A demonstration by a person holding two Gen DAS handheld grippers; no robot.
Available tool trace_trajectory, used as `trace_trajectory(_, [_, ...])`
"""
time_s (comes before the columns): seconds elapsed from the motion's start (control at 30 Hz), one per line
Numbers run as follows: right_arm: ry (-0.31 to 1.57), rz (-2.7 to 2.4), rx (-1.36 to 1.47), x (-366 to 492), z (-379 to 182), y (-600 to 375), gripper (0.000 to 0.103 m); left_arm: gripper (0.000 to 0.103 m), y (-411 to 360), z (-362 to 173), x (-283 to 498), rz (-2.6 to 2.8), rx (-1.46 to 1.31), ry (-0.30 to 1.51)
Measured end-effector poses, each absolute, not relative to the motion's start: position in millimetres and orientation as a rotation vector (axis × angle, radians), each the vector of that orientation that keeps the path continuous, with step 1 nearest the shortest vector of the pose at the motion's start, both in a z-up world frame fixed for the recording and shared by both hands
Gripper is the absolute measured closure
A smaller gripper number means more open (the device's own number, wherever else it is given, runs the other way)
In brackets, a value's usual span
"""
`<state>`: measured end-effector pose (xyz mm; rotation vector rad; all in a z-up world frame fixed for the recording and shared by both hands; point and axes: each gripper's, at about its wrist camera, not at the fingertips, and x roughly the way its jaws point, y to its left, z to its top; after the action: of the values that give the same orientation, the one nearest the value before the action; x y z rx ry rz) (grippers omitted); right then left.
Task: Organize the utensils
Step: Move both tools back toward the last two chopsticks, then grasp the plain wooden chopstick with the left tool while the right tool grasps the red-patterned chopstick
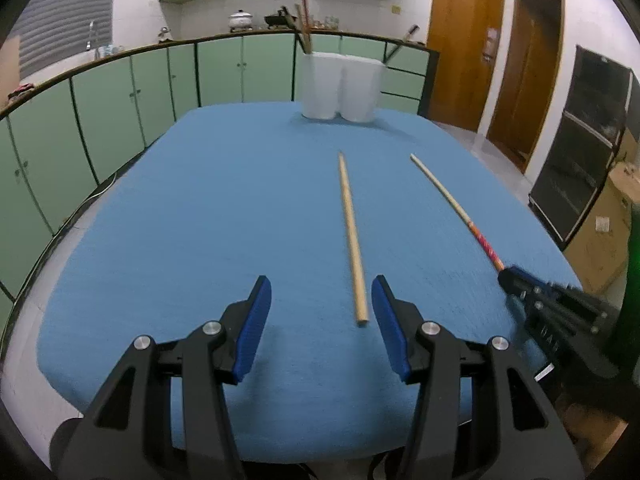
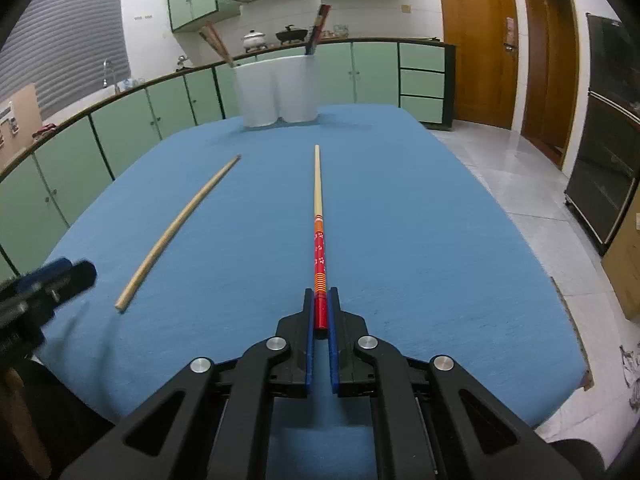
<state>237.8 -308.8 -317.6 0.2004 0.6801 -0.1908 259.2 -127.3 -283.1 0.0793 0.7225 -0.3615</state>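
Green cupboards ring a table (image 1: 160, 240) under blue cloth, where the left gripper (image 1: 321, 300) hovers, jaws half open, over a plain chopstick (image 1: 352, 240), the right gripper (image 2: 321, 312) clamping a red chopstick (image 2: 319, 248), white holder (image 2: 276, 92) behind.

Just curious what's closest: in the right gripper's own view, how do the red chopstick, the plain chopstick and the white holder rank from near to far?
1. red chopstick, between the pads of the right gripper.
2. plain chopstick, to its left.
3. white holder, at the table's far end.
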Motion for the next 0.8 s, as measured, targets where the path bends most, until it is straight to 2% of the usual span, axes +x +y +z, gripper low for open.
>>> trace_trajectory(0.17, [0.681,-0.168,0.184,239,-319,-316,0.097,0.052,-143,-301,261,-0.367,0.115,0.75])
trace_trajectory(0.47, [0.671,-0.129,0.143,232,-320,-313,0.089,0.055,-147,-309,263,-0.341,0.112,0.745])
trace_trajectory(0.63, [0.659,-0.12,0.142,232,-322,-314,0.088,0.075,-146,-309,262,-0.35,0.104,0.734])
trace_trajectory(0.7, [0.656,-0.122,0.135,233,-322,-313,0.088,0.088,-147,-308,262,-0.353,0.098,0.731])
trace_trajectory(0.8, [0.65,-0.125,0.122,234,-322,-313,0.088,0.097,-146,-308,262,-0.352,0.09,0.727])
